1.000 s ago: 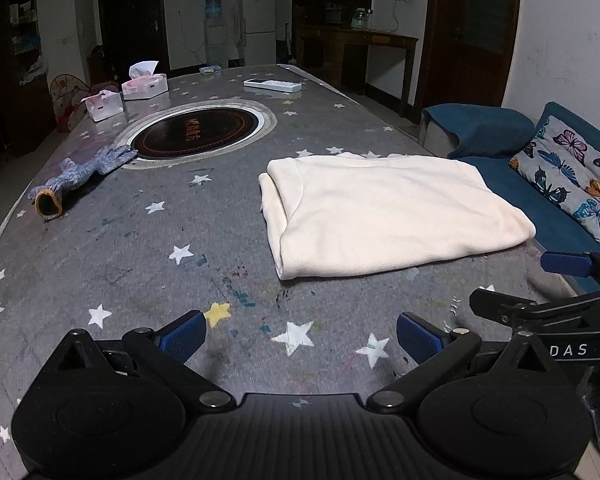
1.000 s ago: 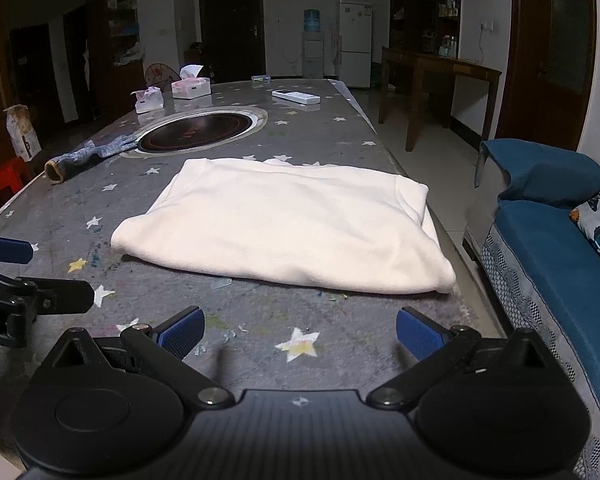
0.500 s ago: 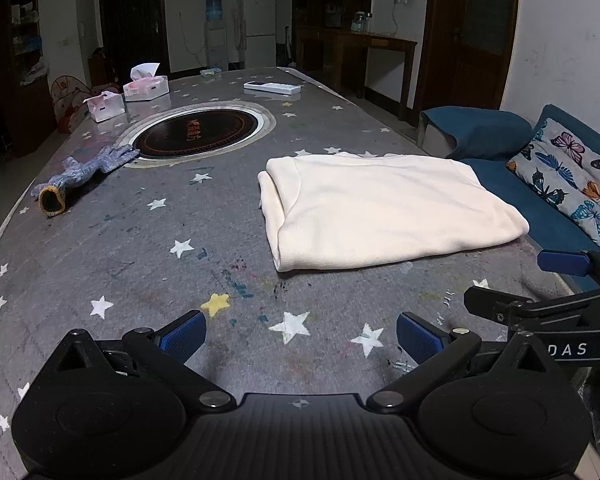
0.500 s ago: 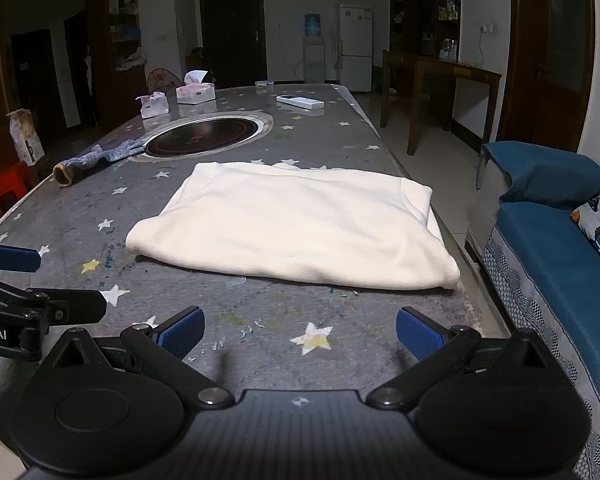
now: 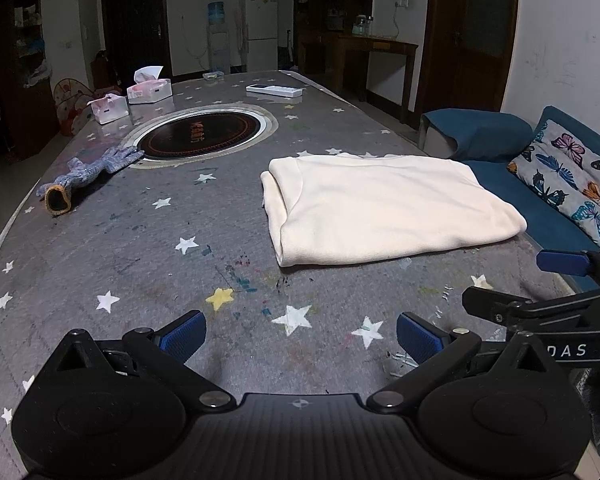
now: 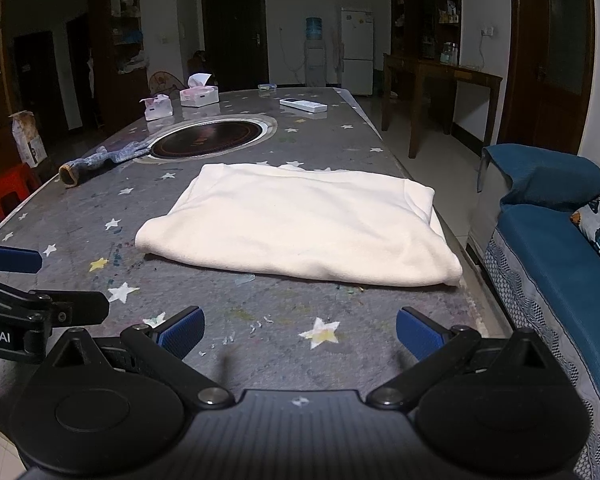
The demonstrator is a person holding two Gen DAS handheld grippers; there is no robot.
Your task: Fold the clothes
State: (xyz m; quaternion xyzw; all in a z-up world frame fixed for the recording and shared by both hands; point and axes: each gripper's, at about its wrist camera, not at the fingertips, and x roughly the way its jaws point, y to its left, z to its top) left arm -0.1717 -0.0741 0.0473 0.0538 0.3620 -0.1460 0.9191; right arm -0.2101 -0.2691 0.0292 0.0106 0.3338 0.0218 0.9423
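A cream garment (image 5: pixel 384 208) (image 6: pixel 300 224) lies folded into a flat rectangle on the grey star-patterned table (image 5: pixel 148 248) (image 6: pixel 260 316), close to its right edge. My left gripper (image 5: pixel 300 334) hovers open over the near part of the table, short of the garment, nothing between its blue pads. My right gripper (image 6: pixel 298 332) is open too, held back from the garment's near edge and empty. Each gripper shows at the side of the other's view: the right gripper (image 5: pixel 560 280) and the left gripper (image 6: pixel 28 280).
A grey knit glove (image 5: pixel 84 174) lies at the left by the round black hotplate (image 5: pixel 198 136). Two tissue boxes (image 5: pixel 148 90) and a white remote (image 5: pixel 274 90) sit at the far end. A blue sofa (image 6: pixel 548 240) with butterfly cushion (image 5: pixel 572 180) stands right of the table.
Both grippers have drawn back and risen from the garment, which now looks smaller and farther. The garment lies still, and both grippers stay open.
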